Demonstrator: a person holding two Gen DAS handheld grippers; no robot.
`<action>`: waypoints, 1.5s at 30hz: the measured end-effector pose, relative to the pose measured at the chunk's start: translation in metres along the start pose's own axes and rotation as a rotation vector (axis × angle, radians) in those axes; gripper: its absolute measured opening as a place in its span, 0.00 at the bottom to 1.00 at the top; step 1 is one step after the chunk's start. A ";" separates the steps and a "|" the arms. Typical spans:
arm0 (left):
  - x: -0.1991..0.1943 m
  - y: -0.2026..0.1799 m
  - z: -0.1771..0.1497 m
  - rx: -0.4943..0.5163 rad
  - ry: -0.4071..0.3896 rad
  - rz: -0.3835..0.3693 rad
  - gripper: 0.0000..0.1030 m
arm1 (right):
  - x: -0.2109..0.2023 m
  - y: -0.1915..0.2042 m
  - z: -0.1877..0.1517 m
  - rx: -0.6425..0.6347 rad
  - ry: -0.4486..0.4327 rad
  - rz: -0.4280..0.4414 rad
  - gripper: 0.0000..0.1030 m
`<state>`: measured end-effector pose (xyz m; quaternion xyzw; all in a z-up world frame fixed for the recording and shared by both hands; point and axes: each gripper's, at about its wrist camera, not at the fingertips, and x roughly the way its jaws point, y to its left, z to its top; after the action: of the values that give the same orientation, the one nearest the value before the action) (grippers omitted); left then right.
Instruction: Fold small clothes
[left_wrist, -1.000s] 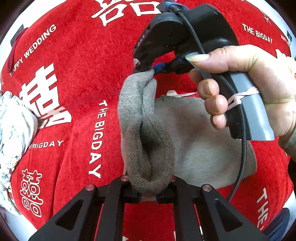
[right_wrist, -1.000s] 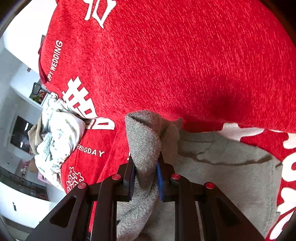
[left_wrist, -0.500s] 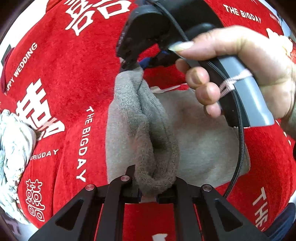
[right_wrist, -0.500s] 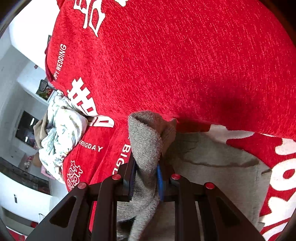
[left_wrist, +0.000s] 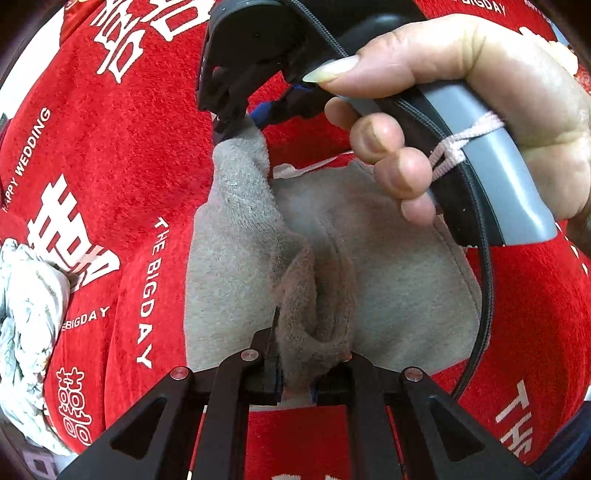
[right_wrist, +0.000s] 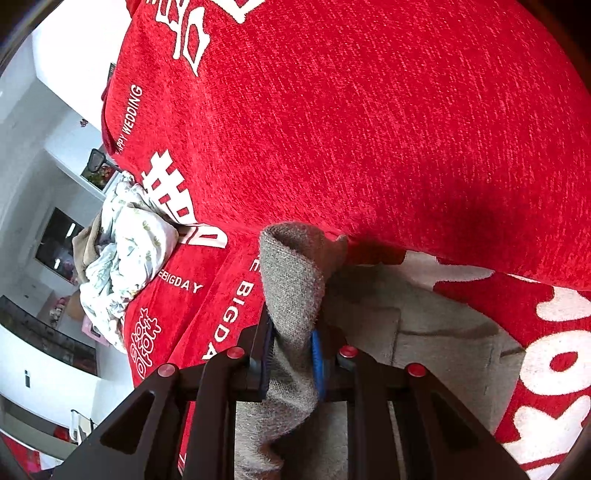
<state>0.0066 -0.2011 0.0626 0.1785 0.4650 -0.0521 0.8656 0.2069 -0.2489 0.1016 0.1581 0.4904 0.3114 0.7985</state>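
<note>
Over the last second I've carried the raised edge of the grey garment (left_wrist: 236, 236) across toward its far side on the red cloth (left_wrist: 122, 155), so the fold is nearly laid over. My left tongs (left_wrist: 314, 363) are clamped tight on the bunched near end. My right tongs (right_wrist: 291, 354) are nearly shut, pinching the other end, the person's hand (left_wrist: 480, 92) gripping them.
</note>
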 end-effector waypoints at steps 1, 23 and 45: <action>0.000 -0.001 0.001 0.000 0.001 0.001 0.10 | 0.000 -0.001 -0.001 0.002 -0.001 -0.002 0.18; -0.001 -0.041 0.010 0.057 -0.013 0.016 0.10 | -0.029 -0.044 -0.017 0.074 -0.054 0.010 0.18; 0.005 -0.082 0.010 0.141 -0.011 -0.003 0.10 | -0.058 -0.096 -0.047 0.179 -0.119 0.027 0.18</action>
<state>-0.0038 -0.2803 0.0424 0.2378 0.4557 -0.0871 0.8534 0.1794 -0.3623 0.0658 0.2535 0.4660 0.2672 0.8045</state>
